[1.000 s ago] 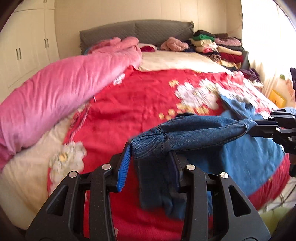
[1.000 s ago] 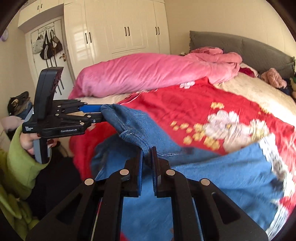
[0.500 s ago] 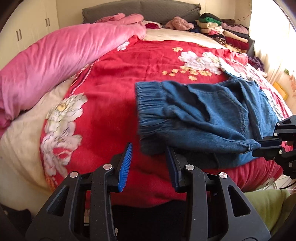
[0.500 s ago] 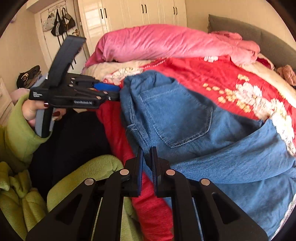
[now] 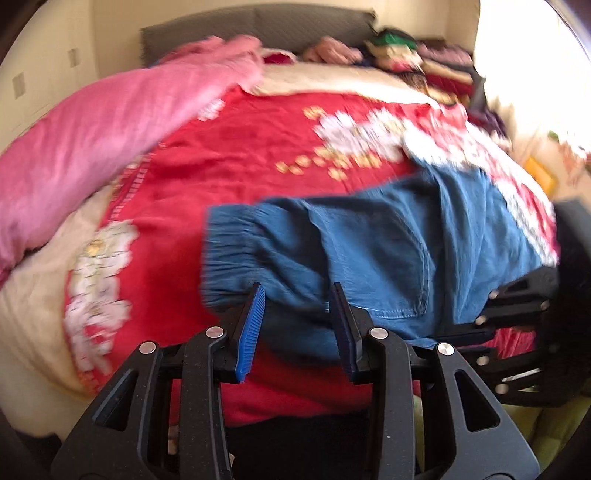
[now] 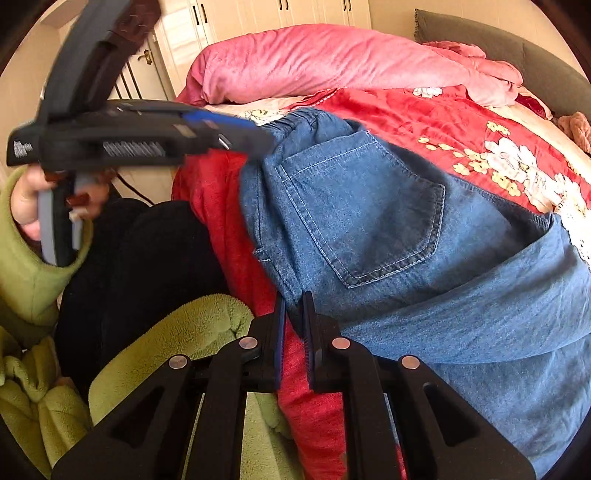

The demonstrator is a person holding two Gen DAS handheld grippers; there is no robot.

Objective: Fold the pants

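Blue denim pants (image 5: 388, 251) lie spread on the red floral blanket (image 5: 240, 155), back pocket up, with the elastic waistband at the left. My left gripper (image 5: 295, 291) has the waistband's near edge bunched between its blue pads and holds it. Seen from the right wrist, the left gripper (image 6: 258, 138) meets the waistband corner of the pants (image 6: 369, 206). My right gripper (image 6: 293, 299) pinches the pants' near edge at its tips, and its jaws are starting to open. In the left wrist view the right gripper (image 5: 454, 334) comes in from the right.
A rolled pink quilt (image 6: 314, 62) lies along the far left of the bed. Folded clothes (image 5: 424, 62) are stacked by the grey headboard (image 5: 258, 22). A green sleeve (image 6: 33, 280) and dark clothing sit at the bed's near edge. White wardrobes (image 6: 229, 22) stand behind.
The pants hung in the air between both grippers a second ago; now they lie flat on the blanket. Both grippers came down toward the bed's near edge.
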